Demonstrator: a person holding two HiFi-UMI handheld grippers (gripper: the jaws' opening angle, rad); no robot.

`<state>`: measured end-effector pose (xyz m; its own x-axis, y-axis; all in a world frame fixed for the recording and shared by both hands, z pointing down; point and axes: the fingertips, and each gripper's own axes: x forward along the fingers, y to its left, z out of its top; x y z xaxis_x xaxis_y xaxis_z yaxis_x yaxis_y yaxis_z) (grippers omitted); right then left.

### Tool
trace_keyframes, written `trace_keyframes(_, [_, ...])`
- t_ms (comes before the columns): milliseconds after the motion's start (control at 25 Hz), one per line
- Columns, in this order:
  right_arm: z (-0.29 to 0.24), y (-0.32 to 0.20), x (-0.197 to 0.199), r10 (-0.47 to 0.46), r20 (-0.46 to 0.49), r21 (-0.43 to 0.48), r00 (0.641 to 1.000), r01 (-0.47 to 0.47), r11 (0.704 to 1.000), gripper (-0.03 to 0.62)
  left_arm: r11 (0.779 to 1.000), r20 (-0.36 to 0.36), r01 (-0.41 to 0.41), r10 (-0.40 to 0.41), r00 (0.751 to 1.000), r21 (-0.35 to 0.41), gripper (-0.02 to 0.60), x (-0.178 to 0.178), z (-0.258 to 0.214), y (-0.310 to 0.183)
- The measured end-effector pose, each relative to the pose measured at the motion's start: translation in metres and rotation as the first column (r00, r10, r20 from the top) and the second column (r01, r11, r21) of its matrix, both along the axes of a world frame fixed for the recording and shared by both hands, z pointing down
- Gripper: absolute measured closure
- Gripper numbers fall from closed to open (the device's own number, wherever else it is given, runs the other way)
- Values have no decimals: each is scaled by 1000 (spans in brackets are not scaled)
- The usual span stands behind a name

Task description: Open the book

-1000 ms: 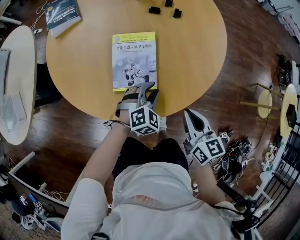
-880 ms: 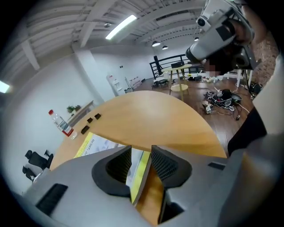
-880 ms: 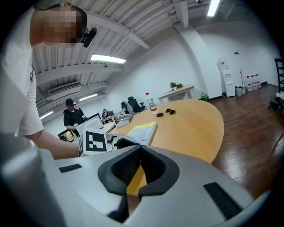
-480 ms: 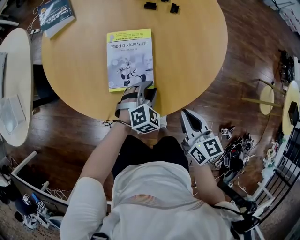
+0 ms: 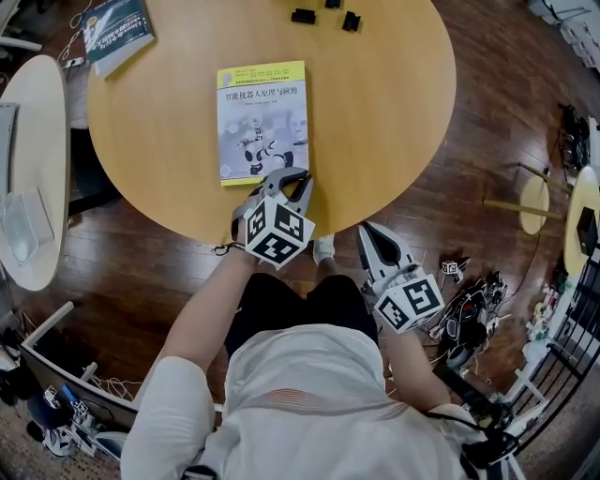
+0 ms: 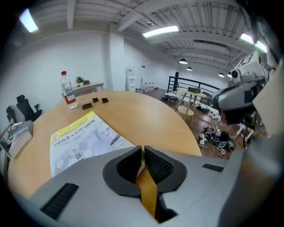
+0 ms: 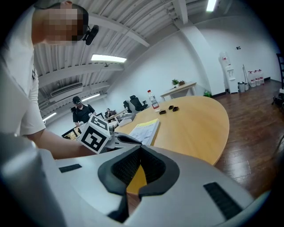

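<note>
A closed book (image 5: 262, 120) with a yellow-and-white cover lies flat on the round wooden table (image 5: 380, 103), near its front edge. My left gripper (image 5: 287, 176) sits at the book's near right corner. Its jaws have just been closing, and in the left gripper view (image 6: 142, 151) the pads pinch a thin pale edge of the cover; the rest of the book (image 6: 82, 137) lies flat beyond. My right gripper (image 5: 368, 231) hangs off the table to the right, over the floor. It (image 7: 141, 148) is shut with nothing in it, and the book (image 7: 144, 128) lies ahead of it.
A second book (image 5: 117, 33) overhangs the table's far left edge. Small black items (image 5: 323, 14) lie at the far side, with a water bottle (image 6: 68, 91) beside them. A white side table (image 5: 33, 169) stands at left. Cables (image 5: 469, 314) clutter the floor at right.
The left gripper has rolled, tipping its marker cube to the left, and its jaws have closed at the book's near right corner. The right gripper has stayed put.
</note>
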<state>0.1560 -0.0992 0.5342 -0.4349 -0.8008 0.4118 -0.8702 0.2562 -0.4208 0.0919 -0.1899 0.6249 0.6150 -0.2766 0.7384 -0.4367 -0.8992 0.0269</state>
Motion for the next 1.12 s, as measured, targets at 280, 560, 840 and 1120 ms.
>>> trace_keyframes(280, [-2,-1,-8,-36,4,-2,999,36,999,589,997,-168,83,-83,982,-4,552,4,-54,-17])
trace_keyframes(560, [-5,-11,-25,-94,20,8,995,94,996,589,806,-529,433,-592,608,-404,555,-85,-113,-62])
trace_keyframes(840, [-7,-23,-50,-155,44,25,987,154,988,589,672,-564,535,-733,381,-512,555,-150,-122,-65])
trace_keyframes(1120, [-13,-25,-66,-173,49,39,984,171,984,589,581,-568,518,-797,204,-628,557,-195,-135,-75])
